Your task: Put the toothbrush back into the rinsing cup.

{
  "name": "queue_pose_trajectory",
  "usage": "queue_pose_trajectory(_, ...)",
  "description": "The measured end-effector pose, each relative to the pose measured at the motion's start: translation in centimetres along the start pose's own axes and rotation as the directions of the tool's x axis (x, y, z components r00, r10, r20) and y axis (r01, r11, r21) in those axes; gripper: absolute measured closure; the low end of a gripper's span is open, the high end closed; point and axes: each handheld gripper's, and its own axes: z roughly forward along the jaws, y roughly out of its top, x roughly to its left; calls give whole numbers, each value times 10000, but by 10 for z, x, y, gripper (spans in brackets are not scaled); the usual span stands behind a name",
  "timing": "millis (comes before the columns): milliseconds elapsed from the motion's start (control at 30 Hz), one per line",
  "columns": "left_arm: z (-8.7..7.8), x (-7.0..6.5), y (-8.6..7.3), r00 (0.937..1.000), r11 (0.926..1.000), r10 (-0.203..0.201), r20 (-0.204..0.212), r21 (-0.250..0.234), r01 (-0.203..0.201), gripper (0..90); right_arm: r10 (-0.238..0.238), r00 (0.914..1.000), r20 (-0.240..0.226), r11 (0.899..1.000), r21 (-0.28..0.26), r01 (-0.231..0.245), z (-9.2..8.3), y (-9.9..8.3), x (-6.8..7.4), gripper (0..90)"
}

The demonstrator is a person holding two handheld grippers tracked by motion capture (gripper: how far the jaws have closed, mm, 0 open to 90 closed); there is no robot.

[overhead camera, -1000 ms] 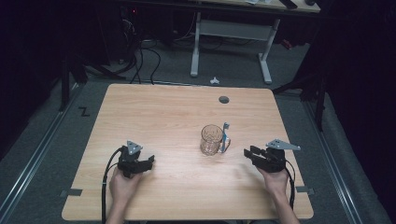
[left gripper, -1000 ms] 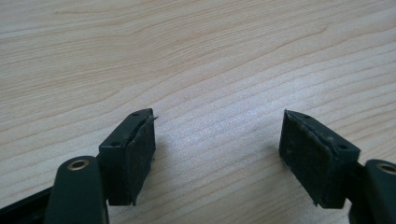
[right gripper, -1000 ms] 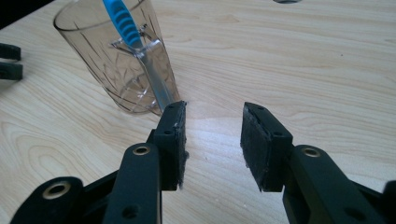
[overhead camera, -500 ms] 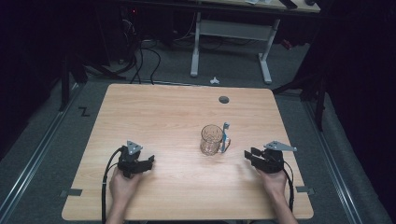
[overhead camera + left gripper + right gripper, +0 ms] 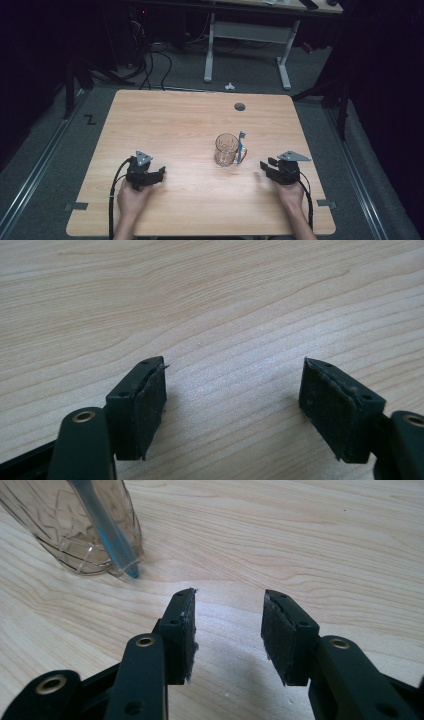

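Right gripper [image 5: 266, 168], near the mug [image 5: 227, 149], has just been opening, nothing between; left gripper [image 5: 156, 175] gapes empty on the desk [image 5: 170, 120]; the blue item [image 5: 241, 145] is perhaps a toothbrush.

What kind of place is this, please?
Probably a lab or workshop: a wooden table on grey carpet, tangled cables on the floor behind, and an adjustable desk frame in a dark room.

Light falls from overhead onto the wooden table [image 5: 190, 125], bright and even, while the room around it sinks into near black; the high view is soft and grainy, the gripper views sharper on the grain, with faint shadows under the black pads [image 5: 182, 630]
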Motion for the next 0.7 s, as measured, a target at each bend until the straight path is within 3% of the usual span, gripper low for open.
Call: queue_pose_trajectory(700, 0, 0, 0, 10000, 10000, 0, 3, -3, 0, 275, -77, 9985, 547, 9999, 138, 70, 11, -2, -4, 554)
